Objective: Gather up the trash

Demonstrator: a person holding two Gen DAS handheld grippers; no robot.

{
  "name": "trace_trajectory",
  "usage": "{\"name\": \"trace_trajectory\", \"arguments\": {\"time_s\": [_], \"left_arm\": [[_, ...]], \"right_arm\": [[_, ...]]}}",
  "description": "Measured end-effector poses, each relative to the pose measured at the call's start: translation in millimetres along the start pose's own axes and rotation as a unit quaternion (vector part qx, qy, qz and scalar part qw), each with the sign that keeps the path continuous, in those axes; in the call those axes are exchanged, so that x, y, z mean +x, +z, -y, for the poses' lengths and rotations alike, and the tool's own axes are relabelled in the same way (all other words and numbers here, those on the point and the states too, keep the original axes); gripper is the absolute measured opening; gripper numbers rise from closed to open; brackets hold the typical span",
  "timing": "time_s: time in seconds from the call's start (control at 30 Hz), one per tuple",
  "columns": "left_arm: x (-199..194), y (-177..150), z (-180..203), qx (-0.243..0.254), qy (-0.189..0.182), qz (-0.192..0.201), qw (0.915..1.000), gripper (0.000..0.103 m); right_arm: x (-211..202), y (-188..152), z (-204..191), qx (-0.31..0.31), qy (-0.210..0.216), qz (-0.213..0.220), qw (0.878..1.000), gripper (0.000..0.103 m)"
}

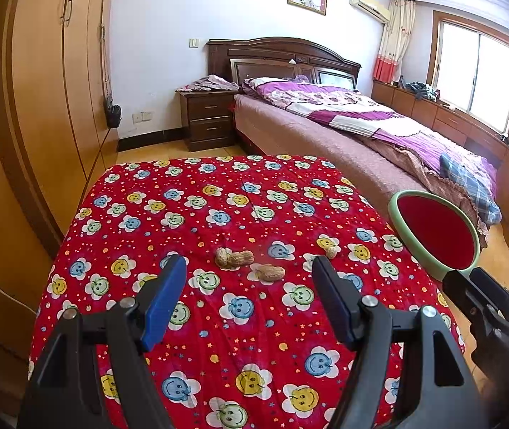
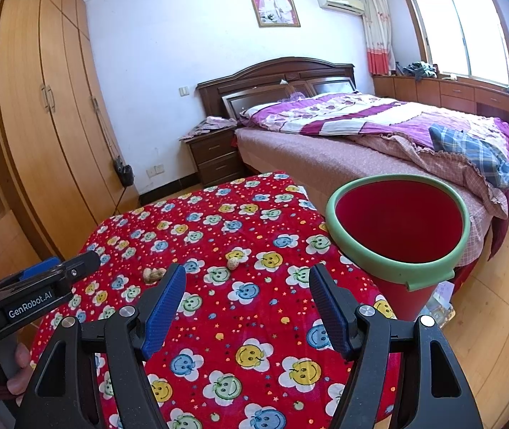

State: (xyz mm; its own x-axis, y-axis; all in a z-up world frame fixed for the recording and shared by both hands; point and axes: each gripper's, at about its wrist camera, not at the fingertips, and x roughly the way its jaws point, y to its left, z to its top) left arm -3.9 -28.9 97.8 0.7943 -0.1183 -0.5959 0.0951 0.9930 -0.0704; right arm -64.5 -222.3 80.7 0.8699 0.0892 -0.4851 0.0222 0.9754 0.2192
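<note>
- Currently, three peanut shells are being shown on the table (image 1: 240, 321), which is covered by a red smiley-flower cloth: a pair of shells (image 1: 233, 258) touching each other near the middle, a single shell (image 1: 270, 272) just beside it, and a small shell (image 1: 332, 251) further toward the bin side.
- A red bin (image 2: 397, 228) with a green rim is standing on the floor, just beside the table's right edge, mouth open and tilted toward the cameras; what can be seen of its inside is showing no contents.
- Left gripper (image 1: 249, 270) is being held low over the cloth with its fingers spread wide and nothing between them; the pair of shells and the single shell are lying just ahead, between the finger lines.
- Right gripper (image 2: 247, 280) is likewise being held with fingers apart and empty, aimed between table and bin; the small shell (image 2: 233, 263) is lying just ahead of it.
- Step in hand, as judged: a pick is being lined up on the shells, most likely by the left gripper.
- Next move is calling for a short advance and descent so one shell is straddled, then a light closing, since shells are brittle and the cloth is soft and could be pinched along.
- Carry to the bin is then being required across the table's right edge.
</note>
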Motion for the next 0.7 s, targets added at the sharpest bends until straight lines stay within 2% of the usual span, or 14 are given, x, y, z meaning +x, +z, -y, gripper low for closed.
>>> {"name": "trace_trajectory", "arguments": {"time_s": [0.7], "left_arm": [[-0.4, -0.2, 1.0, 0.001, 0.0, 0.0, 1.0, 0.072]], "right_arm": [[0.0, 0.3, -0.2, 0.0, 0.0, 0.0, 1.0, 0.073]]}}
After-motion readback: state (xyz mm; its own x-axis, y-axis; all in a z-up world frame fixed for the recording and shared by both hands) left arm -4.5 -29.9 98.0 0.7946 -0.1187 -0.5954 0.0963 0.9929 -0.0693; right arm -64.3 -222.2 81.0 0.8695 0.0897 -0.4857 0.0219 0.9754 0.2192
